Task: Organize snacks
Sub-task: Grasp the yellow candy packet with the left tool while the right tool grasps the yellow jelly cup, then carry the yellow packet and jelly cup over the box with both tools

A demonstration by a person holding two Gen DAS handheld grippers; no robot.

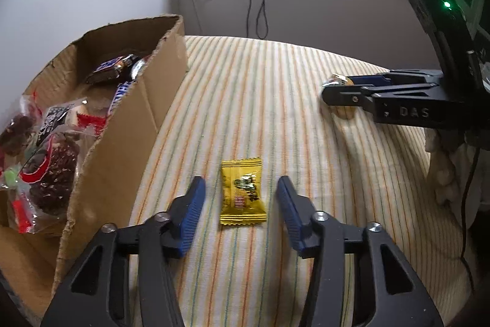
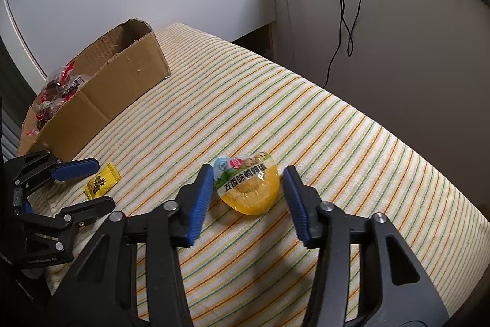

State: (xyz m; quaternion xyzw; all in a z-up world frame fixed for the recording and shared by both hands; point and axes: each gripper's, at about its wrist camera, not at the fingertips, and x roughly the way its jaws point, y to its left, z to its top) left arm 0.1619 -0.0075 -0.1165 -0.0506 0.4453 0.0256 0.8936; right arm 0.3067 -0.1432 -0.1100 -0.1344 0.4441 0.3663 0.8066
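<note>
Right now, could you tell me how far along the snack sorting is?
Several snacks already lie in the cardboard box. Nothing is gripped: the open left gripper brackets the yellow candy packet, the open right gripper brackets the quail-egg pack. Both remain on the striped cloth.

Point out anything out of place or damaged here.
Two snacks lie loose on the striped cloth: the yellow sachet and the jelly-like cup. The cardboard box has ragged, torn edges.

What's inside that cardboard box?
The cardboard box holds chocolate bars at the far end and clear bags of dark snacks nearer. Whatever lies beneath them is covered.
</note>
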